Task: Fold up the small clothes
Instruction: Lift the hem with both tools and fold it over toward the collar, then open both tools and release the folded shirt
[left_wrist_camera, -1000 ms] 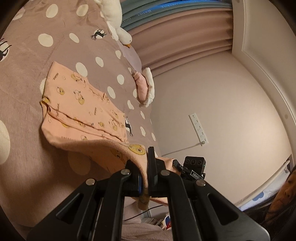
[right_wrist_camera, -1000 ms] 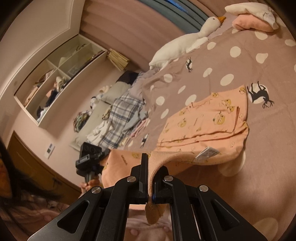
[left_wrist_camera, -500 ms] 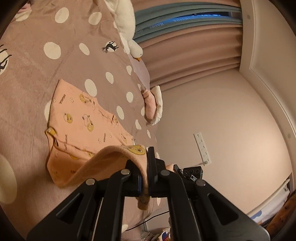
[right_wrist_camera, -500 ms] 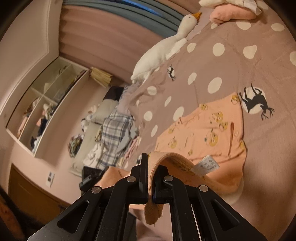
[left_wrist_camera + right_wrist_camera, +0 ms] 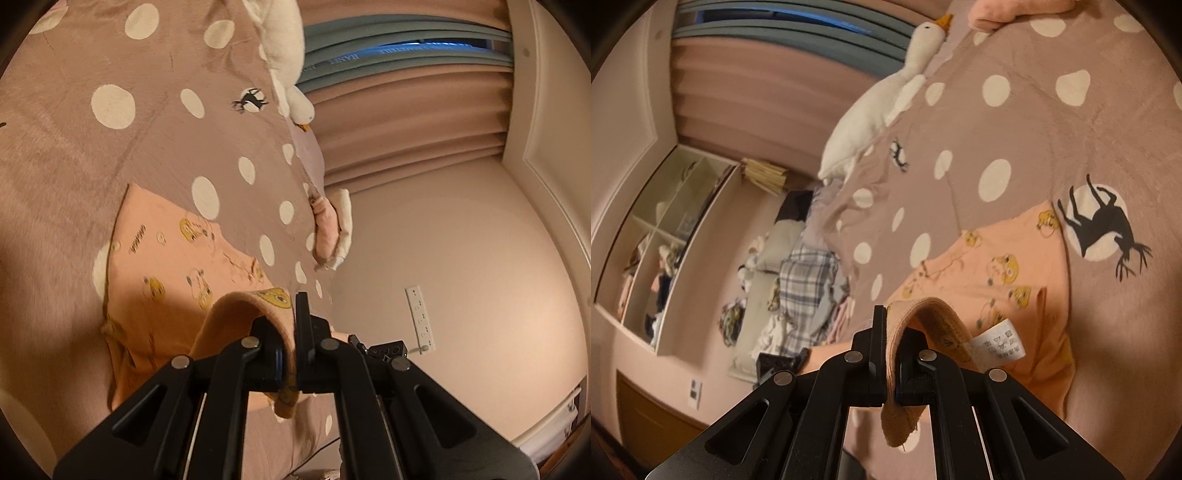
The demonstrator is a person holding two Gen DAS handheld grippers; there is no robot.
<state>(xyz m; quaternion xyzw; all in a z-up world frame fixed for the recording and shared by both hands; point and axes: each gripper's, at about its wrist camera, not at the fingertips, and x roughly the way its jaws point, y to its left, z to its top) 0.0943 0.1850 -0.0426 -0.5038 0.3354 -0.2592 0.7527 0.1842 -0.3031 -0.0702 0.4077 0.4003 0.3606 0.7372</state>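
Note:
A small peach garment with yellow bear prints point(image 5: 166, 258) lies on the mauve polka-dot bedspread point(image 5: 74, 155); it also shows in the right wrist view point(image 5: 1015, 280). My left gripper point(image 5: 291, 332) is shut on one near edge of the garment, which curls up over the lying part. My right gripper point(image 5: 892, 343) is shut on the other near edge, beside a white care label point(image 5: 999, 341). Both held edges are carried over the lying half of the garment.
A white plush goose point(image 5: 886, 107) lies along the far side of the bed, also in the left wrist view point(image 5: 284, 55). A pink and white folded cloth point(image 5: 330, 229) lies at the bed edge. A clothes pile point(image 5: 809, 288) and wall shelves point(image 5: 661, 240) stand beyond.
Both grippers have carried the held edge forward over the garment, so the fold has rolled further across and less cloth hangs between them.

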